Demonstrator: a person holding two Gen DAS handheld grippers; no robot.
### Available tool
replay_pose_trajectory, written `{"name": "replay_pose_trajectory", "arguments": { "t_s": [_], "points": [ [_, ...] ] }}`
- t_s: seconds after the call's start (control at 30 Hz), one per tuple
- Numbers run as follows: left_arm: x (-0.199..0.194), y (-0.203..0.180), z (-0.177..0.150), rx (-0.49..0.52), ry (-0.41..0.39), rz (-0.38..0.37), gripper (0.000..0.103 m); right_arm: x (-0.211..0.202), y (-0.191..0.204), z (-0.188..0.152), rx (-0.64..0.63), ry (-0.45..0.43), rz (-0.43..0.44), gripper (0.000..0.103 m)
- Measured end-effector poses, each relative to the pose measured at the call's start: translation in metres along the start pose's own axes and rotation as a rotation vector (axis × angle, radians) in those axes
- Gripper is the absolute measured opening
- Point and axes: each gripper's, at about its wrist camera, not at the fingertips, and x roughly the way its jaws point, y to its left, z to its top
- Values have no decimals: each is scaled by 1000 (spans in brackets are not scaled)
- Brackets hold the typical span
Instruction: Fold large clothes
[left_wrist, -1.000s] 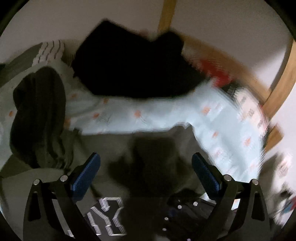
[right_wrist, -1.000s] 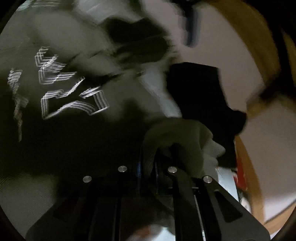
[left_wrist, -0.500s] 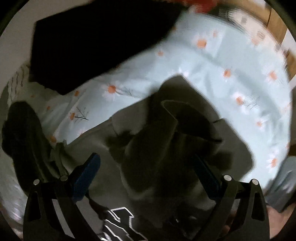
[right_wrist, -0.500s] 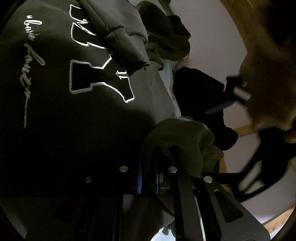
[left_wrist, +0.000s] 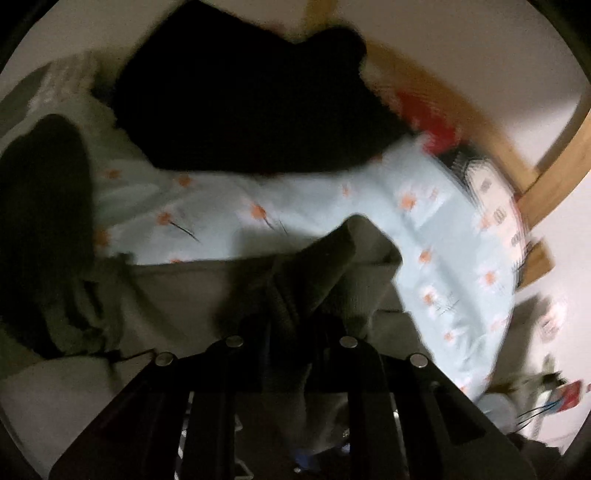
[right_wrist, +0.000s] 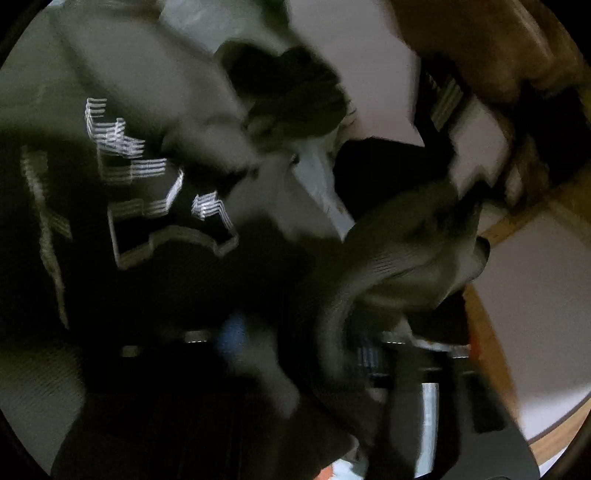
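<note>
Pinching hoodie (left_wrist: 295, 280) w/ left gripper (left_wrist: 288, 332).

Bedroom: floral bedsheet (left_wrist: 332, 206), wooden bed frame (left_wrist: 546, 173).

- Sweatshirt (left_wrist: 192, 291): dark olive-grey knit, spread across the near part of the bed, overlapping the pale daisy-print cover.
- Front panel, right wrist view (right_wrist: 155, 206): large block letters outlined in white, blurred; smaller white script runs beside them at far left.
- Sleeve (left_wrist: 325, 266): a ribbed fold bunched and raised above the flat body, its tip towards the cover.
- Cuff end, right wrist view (right_wrist: 413, 251): ribbed, crumpled into a rounded lump, lifted off the body.
- Black garment (left_wrist: 251, 107): folded, lying flat farther back on the cover, apart from the sweatshirt.
</note>
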Motion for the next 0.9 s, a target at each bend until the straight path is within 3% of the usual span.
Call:
{"name": "replay_pose_trajectory", "arguments": {
  "t_s": [0.03,0.07,0.13,0.27,0.33,0.47,0.63,0.73,0.87,0.9],
  "points": [
    [-15,9,-4,-20,-28,-18,15,-4,-4,2,39,-25,7,59],
    [-31,17,-8,-35,-51,-39,14,-9,-9,7,79,-52,1,37],
    [-58,30,-21,-40,-86,-41,14,-11,-15,18,115,-81,-7,12],
    [-107,54,-47,-28,-179,20,14,-25,-13,56,159,-171,-6,10],
    [-132,74,-58,-52,-220,22,14,-35,2,84,130,-213,-6,10],
    [-159,131,-87,-122,-255,106,14,-45,42,128,100,-227,61,10],
    [-155,222,-145,-253,-247,234,14,-29,128,180,24,-174,166,10],
    [-131,272,-192,-343,-242,317,15,-15,184,194,-76,-127,170,10],
    [-115,320,-242,-517,-280,257,19,-21,218,202,-165,-136,99,12],
    [-112,328,-249,-553,-303,254,29,-22,220,203,-170,-128,90,12]
  ]
}}
